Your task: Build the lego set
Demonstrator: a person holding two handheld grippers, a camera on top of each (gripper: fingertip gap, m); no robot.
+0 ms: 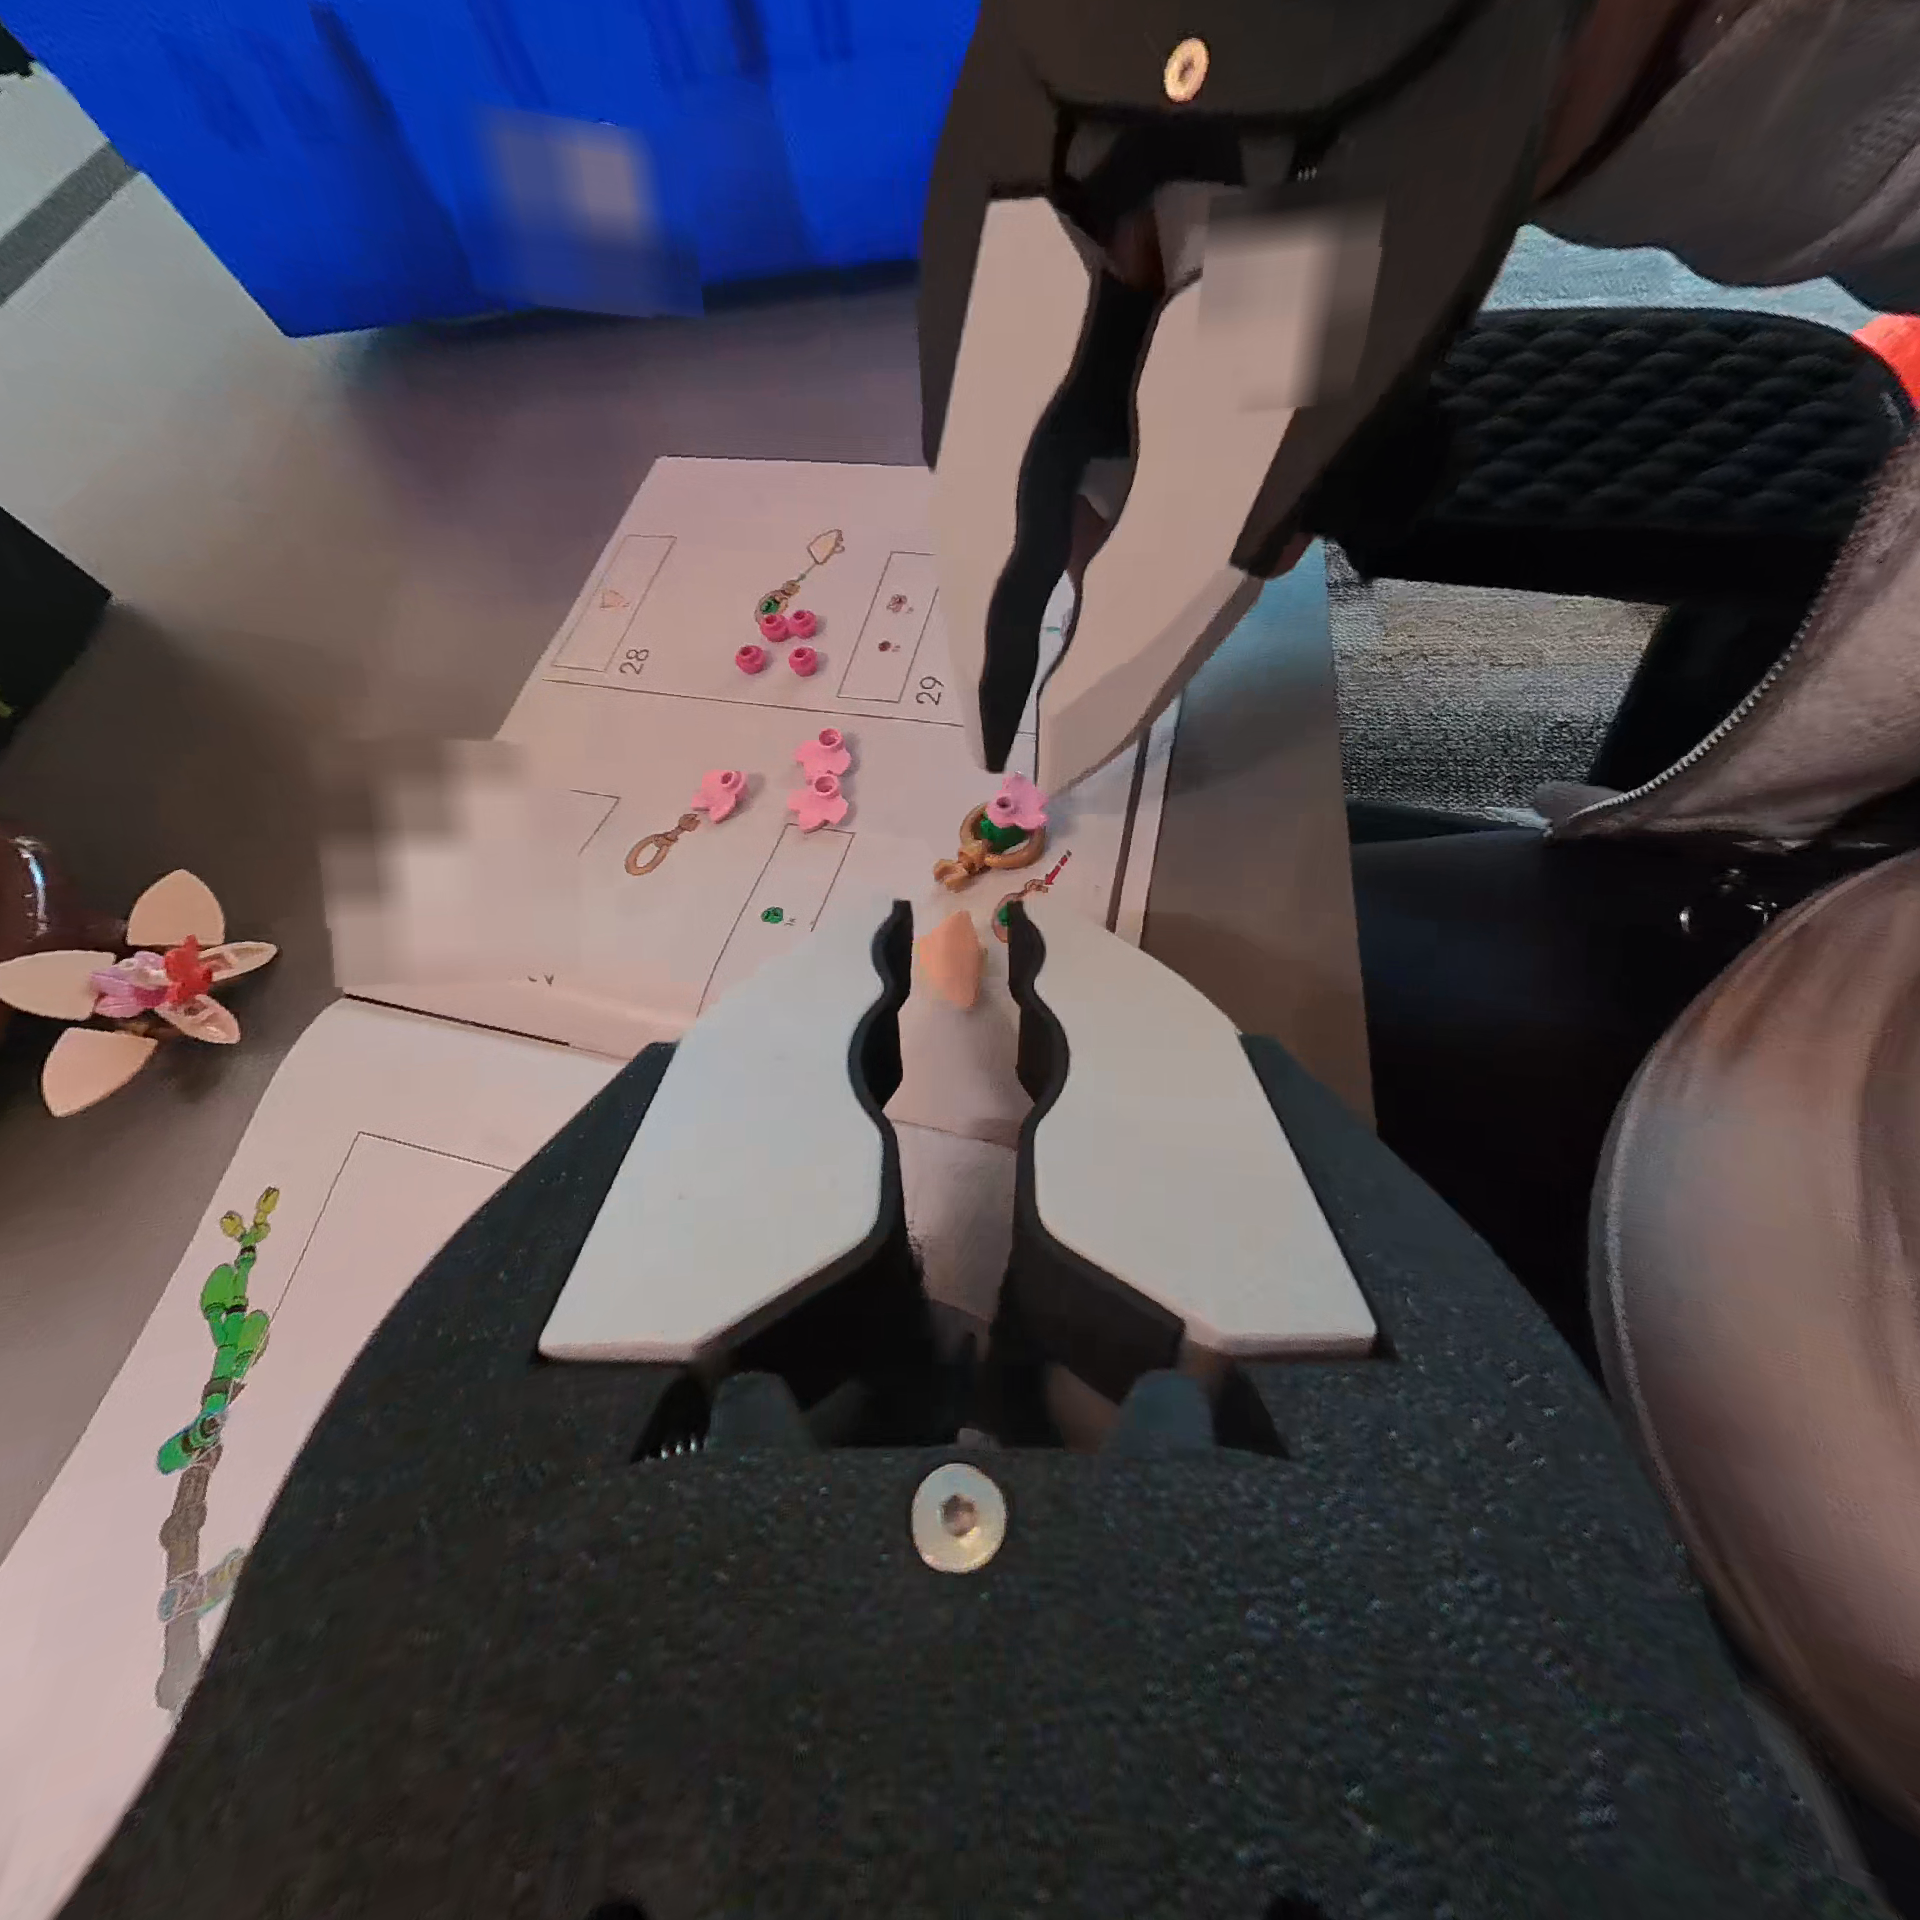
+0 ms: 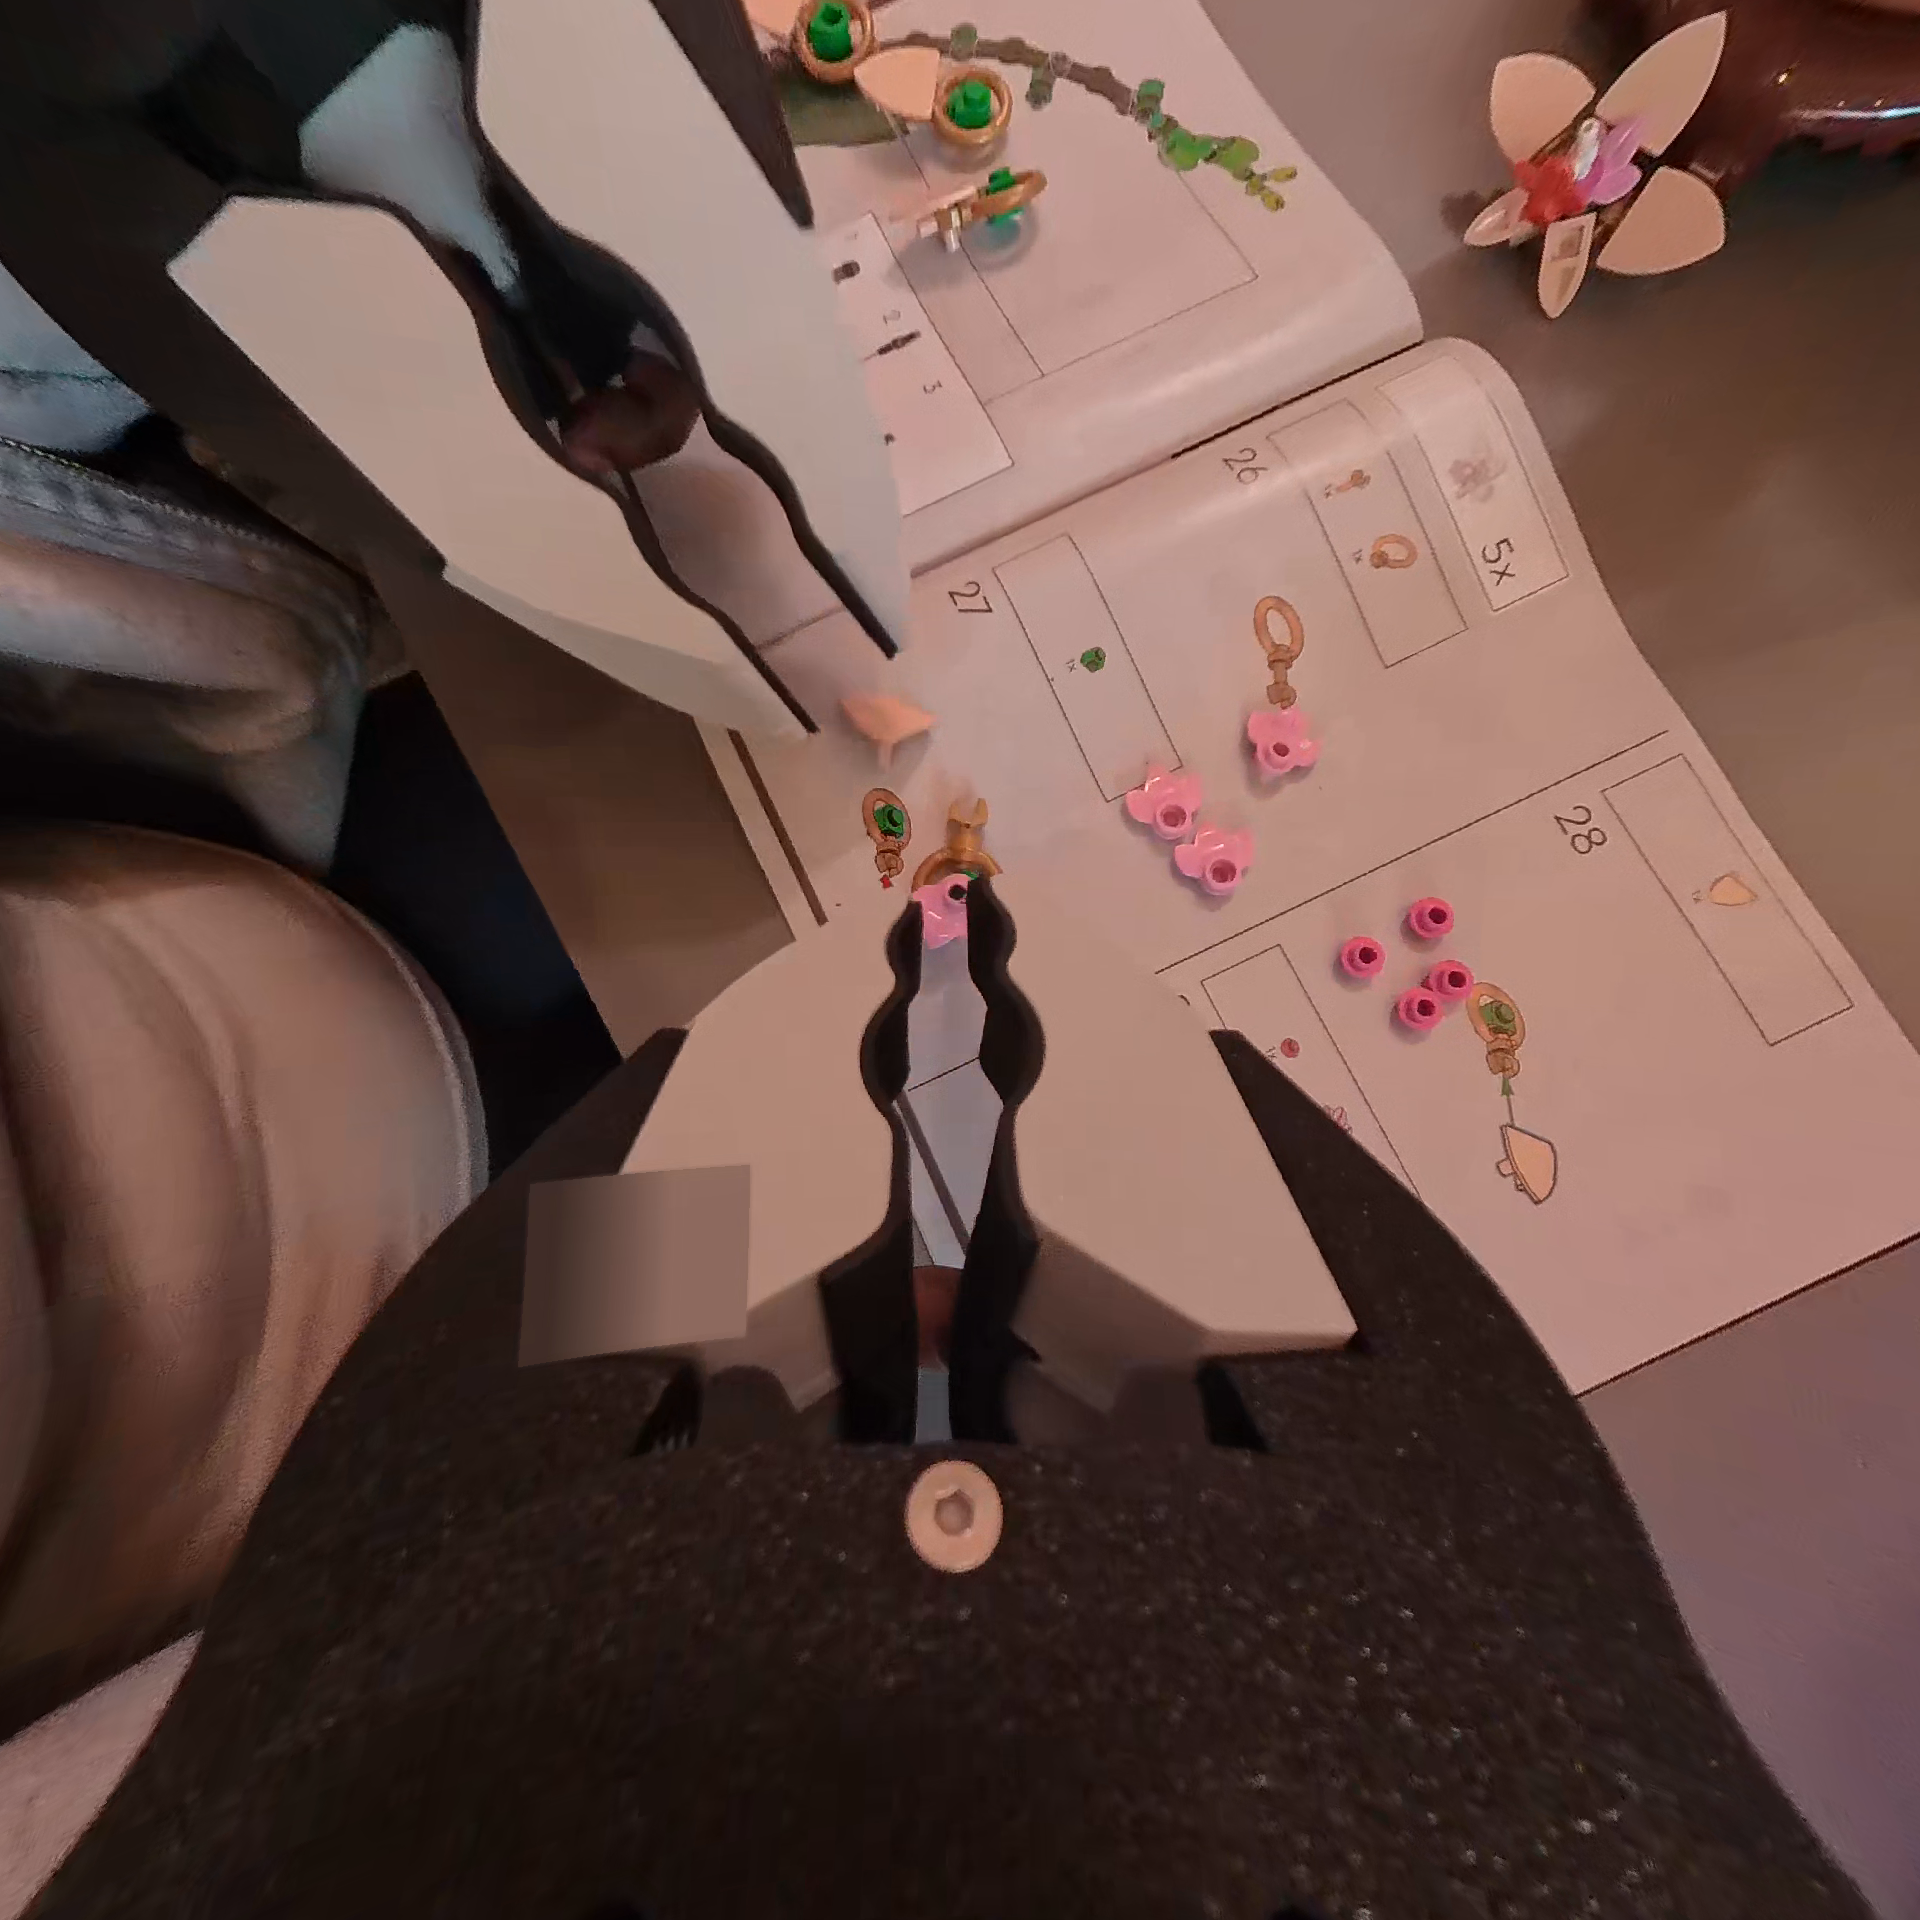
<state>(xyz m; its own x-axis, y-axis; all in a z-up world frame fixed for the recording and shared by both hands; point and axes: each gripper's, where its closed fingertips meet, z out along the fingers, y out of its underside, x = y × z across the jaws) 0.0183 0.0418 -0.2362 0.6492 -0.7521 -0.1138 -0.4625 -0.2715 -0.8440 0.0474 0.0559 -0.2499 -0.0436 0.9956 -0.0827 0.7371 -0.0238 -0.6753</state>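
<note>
- Right claw: jaws nearly closed, pads pressing on both sides of pink flower piece.
- Flower piece sits on green stud inside gold ring element. Ring's clip end points away from claw and rests on open instruction booklet.
- Left claw: jaws narrowly apart, nothing gripped. Peach petal piece lies on page at fingertips, with gap visible at right pad.
- Ahead-right of right claw: three loose pink flower pieces, then four magenta round studs.
- Far left of left claw: assembled blossom.
</note>
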